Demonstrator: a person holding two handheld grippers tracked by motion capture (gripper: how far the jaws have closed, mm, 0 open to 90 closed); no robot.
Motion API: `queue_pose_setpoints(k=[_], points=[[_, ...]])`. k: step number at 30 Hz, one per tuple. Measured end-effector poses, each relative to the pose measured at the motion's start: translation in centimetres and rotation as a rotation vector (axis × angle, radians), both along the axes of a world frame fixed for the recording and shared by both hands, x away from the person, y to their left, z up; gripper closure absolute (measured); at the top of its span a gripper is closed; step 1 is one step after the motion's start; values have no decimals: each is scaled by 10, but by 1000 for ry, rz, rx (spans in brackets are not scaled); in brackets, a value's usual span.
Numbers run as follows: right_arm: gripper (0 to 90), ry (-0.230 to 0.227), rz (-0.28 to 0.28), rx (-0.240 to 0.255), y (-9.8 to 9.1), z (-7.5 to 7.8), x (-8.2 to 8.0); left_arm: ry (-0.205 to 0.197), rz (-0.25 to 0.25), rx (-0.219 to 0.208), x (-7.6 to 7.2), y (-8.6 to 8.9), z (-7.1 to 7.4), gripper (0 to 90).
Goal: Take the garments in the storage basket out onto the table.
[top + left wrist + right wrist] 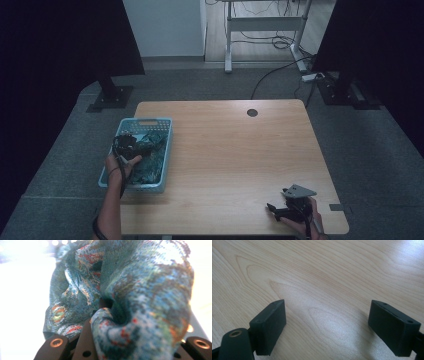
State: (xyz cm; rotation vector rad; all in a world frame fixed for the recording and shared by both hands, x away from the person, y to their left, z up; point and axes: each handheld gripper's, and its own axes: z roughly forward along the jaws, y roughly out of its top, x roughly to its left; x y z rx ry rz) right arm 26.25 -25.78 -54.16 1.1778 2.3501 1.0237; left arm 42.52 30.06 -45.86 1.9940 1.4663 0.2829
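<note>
Left forearm reaching in from the near left edge, hand bent over the light-blue basket at the table's left side, left gripper pointing down into it. Right hand low at the near right corner, right gripper resting just above the wooden table, aimed left and slightly far.

Basket sitting flush along the table's left edge, its near end close to the near edge. Broad bare wood between the 2 hands, running right to the far edge where a round cable hole sits. Dark floor and black stands past the far corners.

Left gripper clenched on a patterned teal cloth: in the left gripper view, bunched folds with red and orange motifs squeezed between the 2 black jaws, fabric bulging up and over them. In the high view, the cloth lying heaped inside the basket under that gripper.

Right gripper released, 2 jaws standing wide apart over bare wood grain, nothing between them.
</note>
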Motion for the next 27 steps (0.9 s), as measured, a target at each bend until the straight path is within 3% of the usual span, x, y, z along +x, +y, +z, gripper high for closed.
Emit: queue_pose_setpoints(k=[9, 16, 27], points=[[150, 0, 0, 1, 0, 0, 0, -79, 22, -42, -13, 2, 17, 776], [150, 1, 0, 1, 0, 0, 0, -104, 50, -62, -17, 6, 22, 776], [150, 1, 0, 2, 0, 0, 0, -158, 46, -88, -24, 7, 37, 776]])
